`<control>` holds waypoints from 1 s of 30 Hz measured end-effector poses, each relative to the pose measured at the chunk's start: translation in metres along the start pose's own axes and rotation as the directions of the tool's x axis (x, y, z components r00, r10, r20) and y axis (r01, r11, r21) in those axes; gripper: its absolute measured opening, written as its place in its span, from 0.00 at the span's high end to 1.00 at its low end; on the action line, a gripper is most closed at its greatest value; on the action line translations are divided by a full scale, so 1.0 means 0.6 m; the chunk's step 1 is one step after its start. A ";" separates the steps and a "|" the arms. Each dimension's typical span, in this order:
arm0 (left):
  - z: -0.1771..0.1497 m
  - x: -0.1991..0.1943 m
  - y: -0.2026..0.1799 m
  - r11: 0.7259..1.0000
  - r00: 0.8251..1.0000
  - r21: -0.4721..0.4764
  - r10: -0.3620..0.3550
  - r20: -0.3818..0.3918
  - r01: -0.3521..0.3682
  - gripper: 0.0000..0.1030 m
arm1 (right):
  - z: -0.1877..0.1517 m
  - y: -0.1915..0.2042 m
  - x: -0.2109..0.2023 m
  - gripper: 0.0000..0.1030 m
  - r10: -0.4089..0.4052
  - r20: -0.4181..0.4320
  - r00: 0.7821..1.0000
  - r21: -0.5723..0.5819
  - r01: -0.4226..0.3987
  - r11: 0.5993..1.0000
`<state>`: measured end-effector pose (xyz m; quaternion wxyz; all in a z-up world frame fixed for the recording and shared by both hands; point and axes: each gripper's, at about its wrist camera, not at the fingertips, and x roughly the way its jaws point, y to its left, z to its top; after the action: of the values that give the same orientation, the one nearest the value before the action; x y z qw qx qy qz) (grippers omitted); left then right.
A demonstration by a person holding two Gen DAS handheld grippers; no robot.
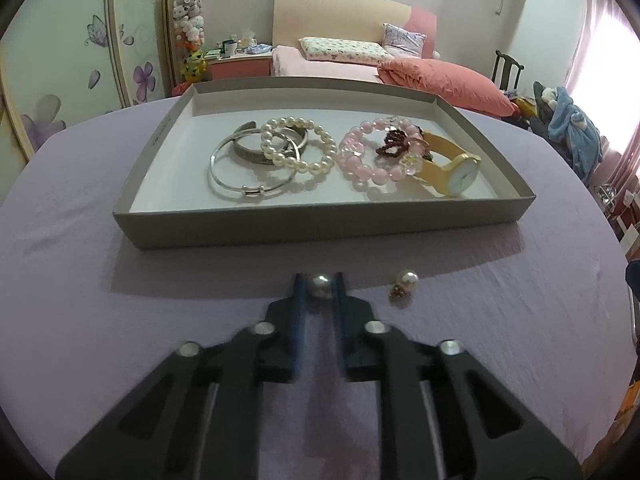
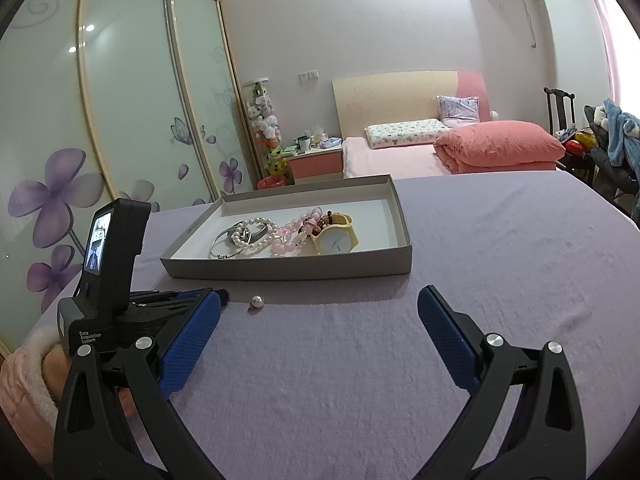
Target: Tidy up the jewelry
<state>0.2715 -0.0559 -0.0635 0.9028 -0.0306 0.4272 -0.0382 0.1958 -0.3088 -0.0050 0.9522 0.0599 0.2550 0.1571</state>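
Pearl earring (image 1: 321,286), white and glossy: on the lilac tablecloth (image 1: 80,280), in front of the tray, set between the blue pads of the left gripper (image 1: 319,286); fingers narrowed to the pearl's width, contact on either side not resolvable, so grip on it cannot be told
Second pearl earring (image 1: 406,281), white bead with small gilt backing: loose on the cloth just to the right of the first, apart from it, outside the tray; same piece seen in the right wrist view (image 2: 257,301), near the tip of the left gripper
Grey cardboard tray (image 1: 320,224), shallow, white inside, long side facing the grippers. Contents, left to right:
- thin silver bangle (image 1: 224,176) with sliding clasp, lying flat
- wide engraved silver cuff (image 1: 256,152), partly under the white beads
- white pearl bracelet (image 1: 316,148), overlapping both silver pieces
- pink bead bracelet (image 1: 360,160), touching a dark red beaded piece (image 1: 394,144) with a clear flower charm
- yellow wristwatch (image 1: 456,172), white dial, on its edge at the right end

Right gripper (image 2: 320,320): released, blue pads spread wide, nothing between them, hovering above bare cloth well short of the tray

Beyond the table: bed with coral quilt (image 2: 500,144), floral wardrobe doors (image 2: 120,120)
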 end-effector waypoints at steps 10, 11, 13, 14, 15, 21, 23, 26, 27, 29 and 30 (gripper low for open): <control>-0.005 -0.015 0.029 1.000 1.000 0.000 -0.002 0.013 0.002 0.85 | 0.000 0.002 0.007 0.04 0.006 -0.017 1.000 -0.003 -0.006 1.000; -0.007 -0.016 0.030 1.000 1.000 0.001 -0.008 0.013 0.008 0.80 | 0.001 0.002 0.006 0.04 0.006 -0.017 1.000 -0.004 -0.006 1.000; -0.013 -0.022 0.033 1.000 1.000 0.000 -0.012 0.016 0.012 0.68 | 0.002 0.001 0.006 0.04 0.008 -0.016 1.000 -0.002 -0.008 1.000; -0.015 -0.024 0.037 1.000 1.000 0.001 -0.009 0.018 0.009 0.65 | 0.002 0.000 0.006 0.04 0.009 -0.015 1.000 0.000 -0.009 1.000; -0.016 -0.024 0.038 1.000 1.000 0.000 -0.009 0.018 0.009 0.65 | 0.002 -0.001 0.007 0.04 0.010 -0.017 1.000 0.002 -0.010 1.000; -0.014 -0.018 0.037 1.000 1.000 -0.013 -0.006 0.014 0.006 0.65 | 0.002 -0.004 0.011 0.04 0.017 -0.022 1.000 0.010 -0.017 1.000; -0.013 -0.013 0.033 1.000 1.000 -0.010 -0.004 0.005 0.004 0.66 | 0.002 -0.005 0.012 0.04 0.019 -0.025 1.000 0.012 -0.018 1.000; -0.012 -0.007 0.023 1.000 1.000 -0.003 -0.006 -0.002 0.006 0.75 | 0.001 -0.007 0.015 0.04 0.019 -0.031 0.999 0.017 -0.019 1.000; -0.010 -0.006 0.019 1.000 1.000 0.002 -0.005 -0.005 0.005 0.77 | 0.001 -0.008 0.016 0.04 0.019 -0.033 0.999 0.019 -0.018 1.000; -0.010 -0.003 0.012 1.000 1.000 0.018 0.011 -0.010 -0.011 0.86 | 0.000 -0.008 0.018 0.04 0.017 -0.037 0.999 0.023 -0.016 1.000; -0.010 -0.003 0.011 1.000 1.000 0.023 0.017 -0.011 -0.017 0.86 | 0.000 -0.008 0.019 0.04 0.017 -0.039 0.999 0.024 -0.016 1.000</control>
<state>0.2662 -0.0494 -0.0665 0.9010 -0.0162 0.4321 -0.0357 0.2068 -0.3097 -0.0115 0.9449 0.0704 0.2749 0.1631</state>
